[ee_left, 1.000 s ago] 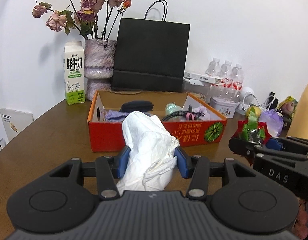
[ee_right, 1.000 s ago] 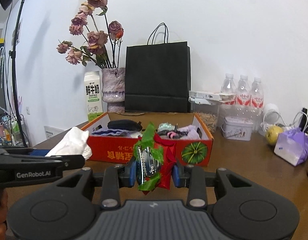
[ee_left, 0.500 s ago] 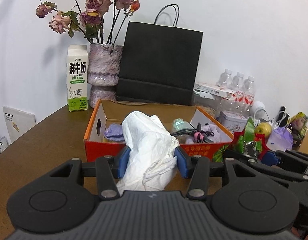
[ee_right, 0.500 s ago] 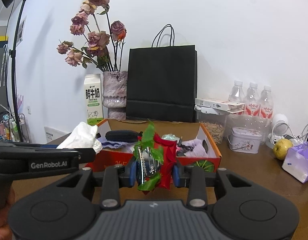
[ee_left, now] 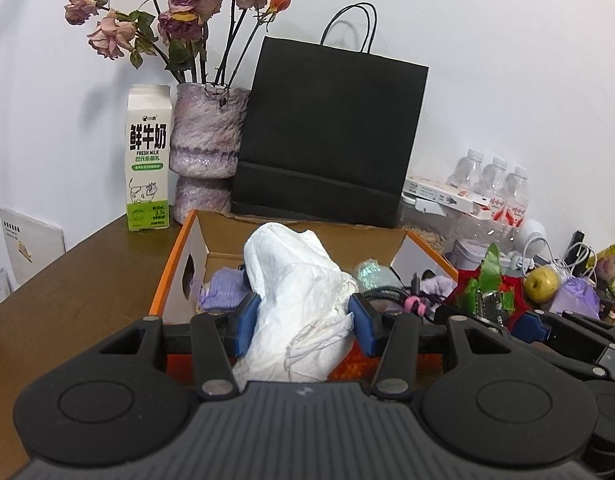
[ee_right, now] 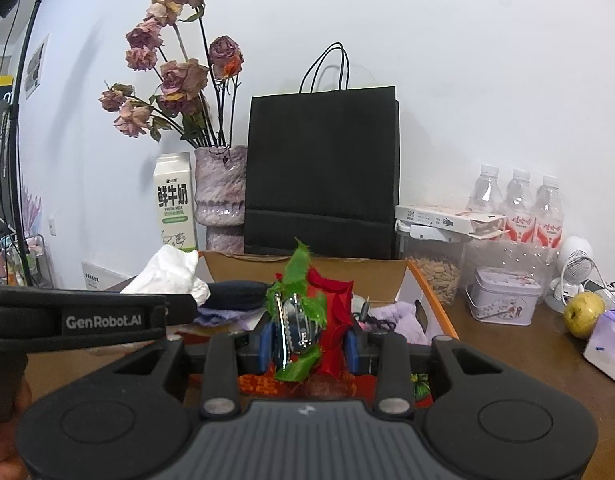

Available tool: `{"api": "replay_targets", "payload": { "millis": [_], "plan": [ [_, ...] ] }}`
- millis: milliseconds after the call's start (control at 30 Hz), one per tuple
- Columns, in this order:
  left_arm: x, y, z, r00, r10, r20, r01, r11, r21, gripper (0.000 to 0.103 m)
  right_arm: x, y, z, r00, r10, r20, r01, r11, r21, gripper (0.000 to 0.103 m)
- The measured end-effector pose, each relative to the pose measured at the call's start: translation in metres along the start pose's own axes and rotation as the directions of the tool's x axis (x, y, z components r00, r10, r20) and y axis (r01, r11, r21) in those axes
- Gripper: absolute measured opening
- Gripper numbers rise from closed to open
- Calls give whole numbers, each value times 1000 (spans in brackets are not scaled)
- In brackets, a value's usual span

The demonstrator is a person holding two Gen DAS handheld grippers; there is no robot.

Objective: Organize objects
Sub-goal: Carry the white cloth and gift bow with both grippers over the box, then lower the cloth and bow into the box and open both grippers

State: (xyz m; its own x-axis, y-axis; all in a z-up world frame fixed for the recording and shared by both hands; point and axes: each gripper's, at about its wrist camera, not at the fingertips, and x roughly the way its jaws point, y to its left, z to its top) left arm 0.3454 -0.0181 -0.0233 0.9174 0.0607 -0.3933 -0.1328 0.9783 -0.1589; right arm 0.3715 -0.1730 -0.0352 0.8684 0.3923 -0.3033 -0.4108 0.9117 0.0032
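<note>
Carrying both items over the orange box point(ee_left: 169, 276)

I had the left hand-held gripper point(ee_left: 303, 328) clamped on white cloth point(ee_left: 295, 300), the right hand-held gripper point(ee_right: 307, 340) on a red-green ornament point(ee_right: 307, 312); next, release inside.

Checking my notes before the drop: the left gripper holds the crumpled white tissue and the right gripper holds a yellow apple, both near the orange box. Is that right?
Not quite. The right gripper is shut on a red and green wrapped item, as the right wrist view shows; the yellow apple lies on the table. The left gripper does hold the crumpled white tissue near the orange box.
</note>
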Motion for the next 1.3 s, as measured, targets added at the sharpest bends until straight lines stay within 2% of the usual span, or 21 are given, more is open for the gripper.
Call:
{"api": "replay_targets", "payload": {
  "millis": [767, 1133, 1200, 1267, 1300],
  "plan": [
    [63, 16, 38, 999, 19, 31, -19, 1000, -7, 50, 85, -7, 25, 1000, 4, 12, -4, 1000, 1, 33],
    [92, 22, 50, 1000, 3, 25, -4, 1000, 7, 50, 117, -11, 28, 1000, -11, -12, 11, 1000, -7, 33],
    [96, 23, 50, 1000, 1, 23, -1, 1000, 9, 55, 122, -13, 27, 1000, -17, -20, 17, 1000, -1, 34],
    [99, 23, 50, 1000, -1, 20, 1, 1000, 13, 64, 127, -16, 24, 999, -15, -38, 15, 1000, 4, 36],
    [100, 23, 51, 1000, 1, 22, -1, 1000, 19, 73, 129, -17, 23, 999, -17, -45, 17, 1000, 6, 39]
  ]
}}
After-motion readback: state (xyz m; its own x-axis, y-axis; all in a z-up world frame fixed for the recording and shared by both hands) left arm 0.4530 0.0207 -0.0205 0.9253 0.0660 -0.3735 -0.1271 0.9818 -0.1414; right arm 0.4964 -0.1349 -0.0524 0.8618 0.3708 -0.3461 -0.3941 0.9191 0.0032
